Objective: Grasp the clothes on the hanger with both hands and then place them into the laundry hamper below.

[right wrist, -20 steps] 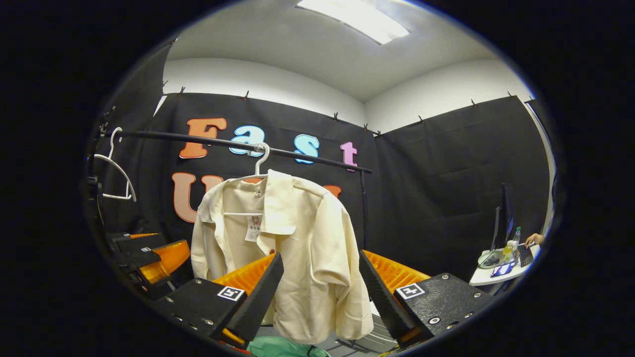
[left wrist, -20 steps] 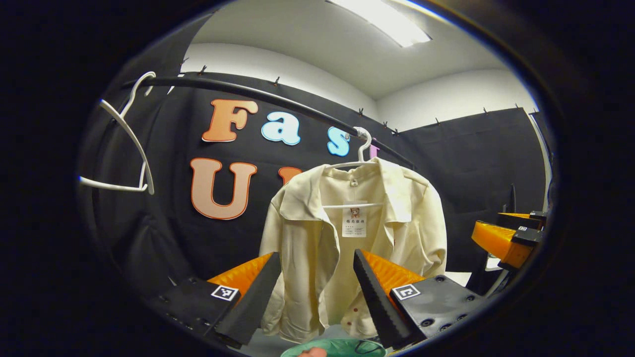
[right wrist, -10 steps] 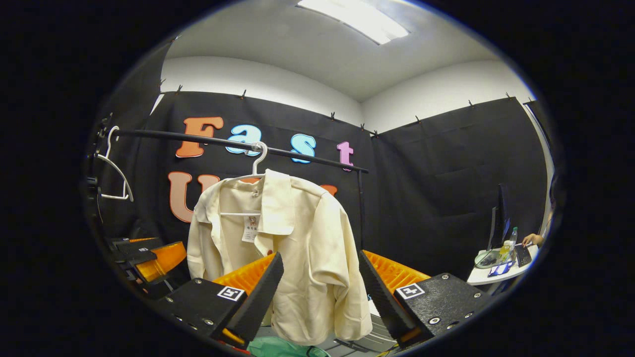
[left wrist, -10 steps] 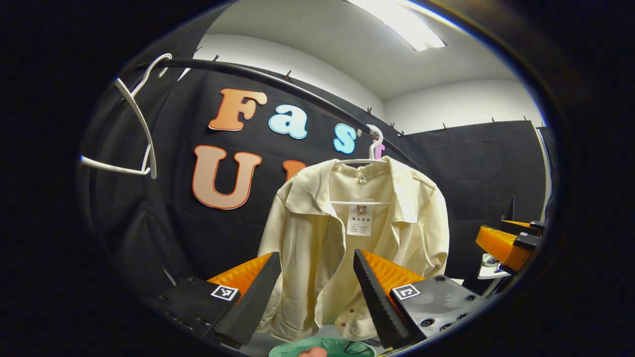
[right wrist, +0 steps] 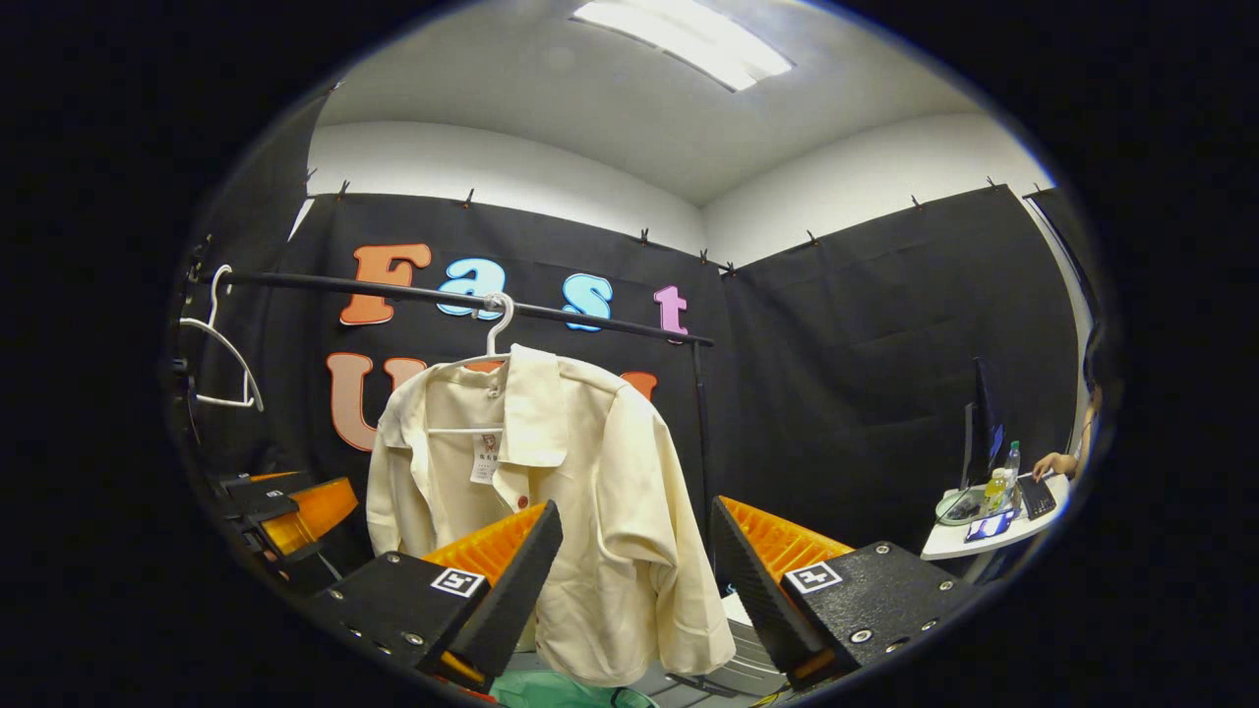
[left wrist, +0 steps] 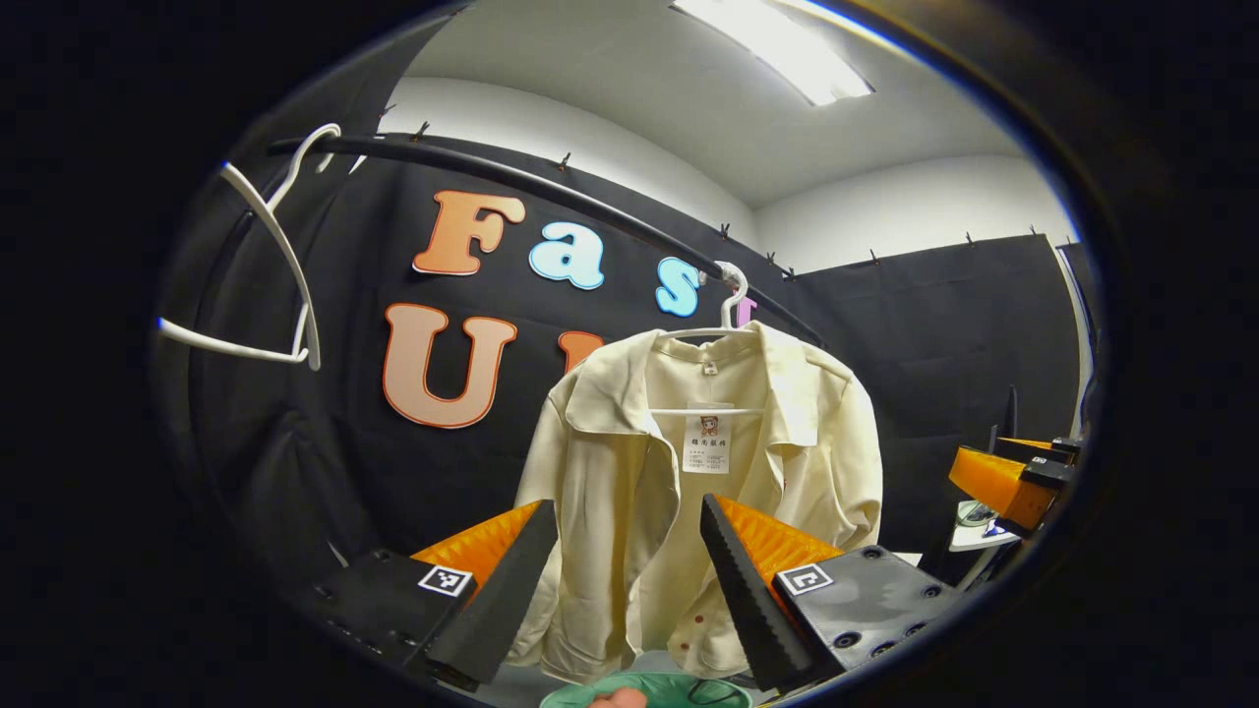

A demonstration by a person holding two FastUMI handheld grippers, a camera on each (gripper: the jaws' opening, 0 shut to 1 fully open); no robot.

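Since half a second ago the left gripper view has dipped slightly, so the cream jacket (left wrist: 689, 492) sits a touch lower against the rail (left wrist: 551, 192); the right gripper view has swung a little rightward, sliding the jacket leftward. In the left gripper view the left gripper (left wrist: 629, 580) stands wide open, holding nothing, its jaws framing the jacket's open front, which hangs on a white hanger (left wrist: 726, 305) well ahead. A green hamper (left wrist: 649, 690) rim peeks in below the hem. The right gripper (left wrist: 1013, 477) shows at the far right edge. An empty white hanger (left wrist: 266, 285) hangs at the rail's left end

In the right gripper view the right gripper (right wrist: 634, 580) is likewise spread wide and empty, looking at the jacket's (right wrist: 580, 511) sleeve side, with the hamper (right wrist: 561, 691) beneath. A desk (right wrist: 993, 531) stands far right. Judging from this, each gripper should close in on its own shoulder, pinch fabric near the hanger's ends, then lift together so the collar clears the hook before lowering
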